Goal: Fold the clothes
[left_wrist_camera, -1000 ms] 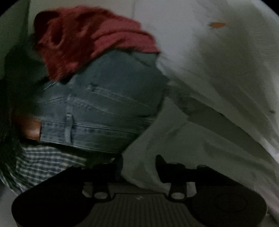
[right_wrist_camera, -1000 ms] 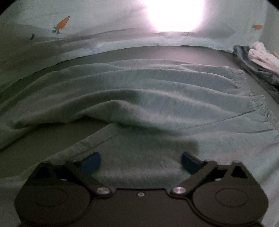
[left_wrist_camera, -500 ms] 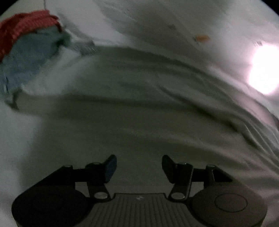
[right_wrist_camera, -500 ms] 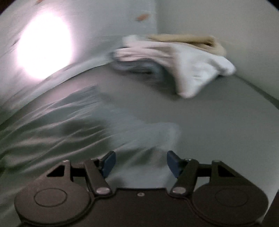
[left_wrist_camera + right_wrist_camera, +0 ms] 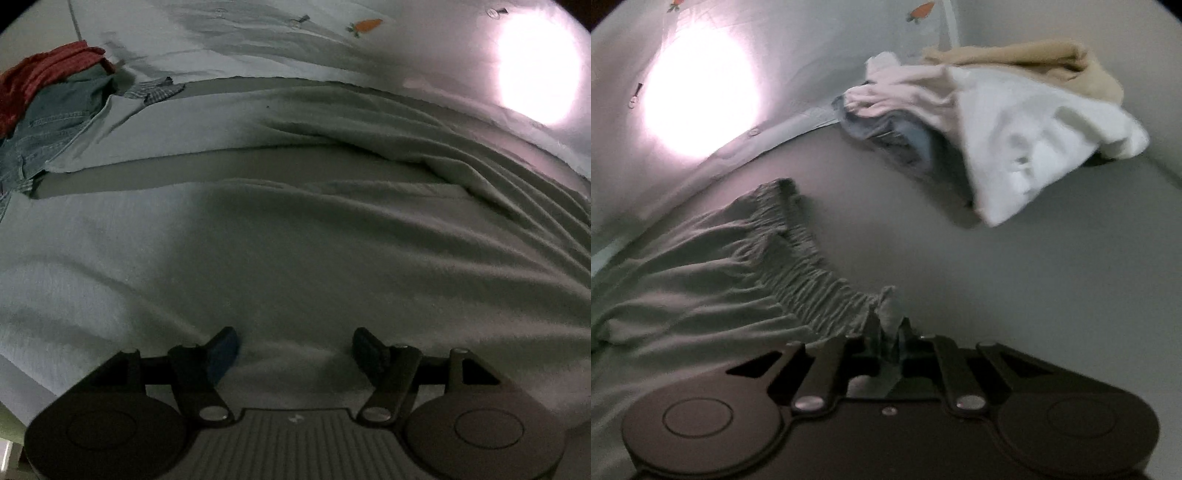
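A pale green pair of pants (image 5: 295, 236) lies spread and wrinkled across the grey surface, its legs running left in the left wrist view. My left gripper (image 5: 295, 343) hangs open just above the cloth with nothing between its fingers. In the right wrist view the pants' gathered elastic waistband (image 5: 812, 266) curves toward my right gripper (image 5: 888, 341). That gripper is shut on the near corner of the waistband, and a tuft of cloth sticks up between its fingers.
A heap of jeans (image 5: 55, 118) under a red garment (image 5: 40, 81) lies far left, with a bit of checked cloth (image 5: 155, 90). At the right a pile of white (image 5: 1034, 147), beige (image 5: 1052, 59) and blue clothes (image 5: 897, 136). A carrot-print sheet (image 5: 365, 26) hangs behind, with a bright glare (image 5: 698, 96).
My right gripper has swung to the waistband and shut on its corner. My left gripper has turned away from the jeans heap and now hovers open over the pants.
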Motion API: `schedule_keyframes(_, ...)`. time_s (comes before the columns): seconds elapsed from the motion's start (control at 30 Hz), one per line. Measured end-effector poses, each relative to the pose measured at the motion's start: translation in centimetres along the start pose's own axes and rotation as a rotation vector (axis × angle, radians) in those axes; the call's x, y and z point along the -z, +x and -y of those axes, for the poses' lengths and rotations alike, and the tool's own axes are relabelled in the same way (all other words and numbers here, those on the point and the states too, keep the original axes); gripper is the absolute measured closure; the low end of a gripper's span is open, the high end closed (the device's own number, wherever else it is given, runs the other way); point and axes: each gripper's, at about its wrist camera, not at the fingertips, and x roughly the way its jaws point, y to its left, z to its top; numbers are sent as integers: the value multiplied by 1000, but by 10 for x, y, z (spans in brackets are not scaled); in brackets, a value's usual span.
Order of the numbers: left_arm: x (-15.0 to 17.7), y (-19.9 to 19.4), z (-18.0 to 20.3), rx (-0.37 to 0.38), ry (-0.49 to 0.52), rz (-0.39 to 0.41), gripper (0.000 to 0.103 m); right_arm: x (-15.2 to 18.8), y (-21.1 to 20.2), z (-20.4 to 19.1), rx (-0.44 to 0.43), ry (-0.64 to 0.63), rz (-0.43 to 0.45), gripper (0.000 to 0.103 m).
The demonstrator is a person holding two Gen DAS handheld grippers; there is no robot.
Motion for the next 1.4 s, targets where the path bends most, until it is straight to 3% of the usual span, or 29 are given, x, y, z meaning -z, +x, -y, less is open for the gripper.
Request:
schedule_keyframes(0.27, 1, -7, 32, 94, 39, -33, 33, 1, -10, 40, 116, -65, 48, 96)
schedule_keyframes(0.43, 2, -12, 51, 153, 64, -54, 33, -1, -12, 54, 139, -128, 41, 92)
schedule_keyframes(0.57, -13, -5, 38, 125, 7, -47, 33, -7, -22, 41, 165, -206, 36, 63)
schedule_keyframes(0.8, -41, 11, 13, 68, -95, -36, 33, -38, -27, 15, -29, -149, 94, 55)
schedule_keyframes(0.97, -69, 34, 5, 21, -132, -44, 33, -73, 28, -26, -167, -194, 66, 53)
schedule_keyframes(1.07, -85, 48, 4, 3, -135, -49, 33, -92, 66, -49, -205, -227, 49, 42)
schedule_keyframes(1.17, -94, 56, 4, -16, -146, -53, 33, -109, 105, -64, -223, -207, -8, 37)
schedule_keyframes(1.23, -98, 59, 4, -27, -150, -52, 33, -117, 128, -70, -230, -185, -63, 41)
schedule_keyframes(1.27, -99, 61, 5, -32, -152, -52, 33, -118, 134, -73, -236, -195, -82, 60)
schedule_keyframes(1.33, -103, 64, 5, -43, -156, -52, 33, -117, 136, -79, -239, -234, -70, 76)
schedule_keyframes(1.37, -105, 65, 5, -48, -158, -52, 33, -116, 135, -81, -208, -261, -50, 94)
schedule_keyframes(1.4, -107, 67, 6, -53, -160, -51, 33, -116, 135, -82, -172, -283, -27, 94)
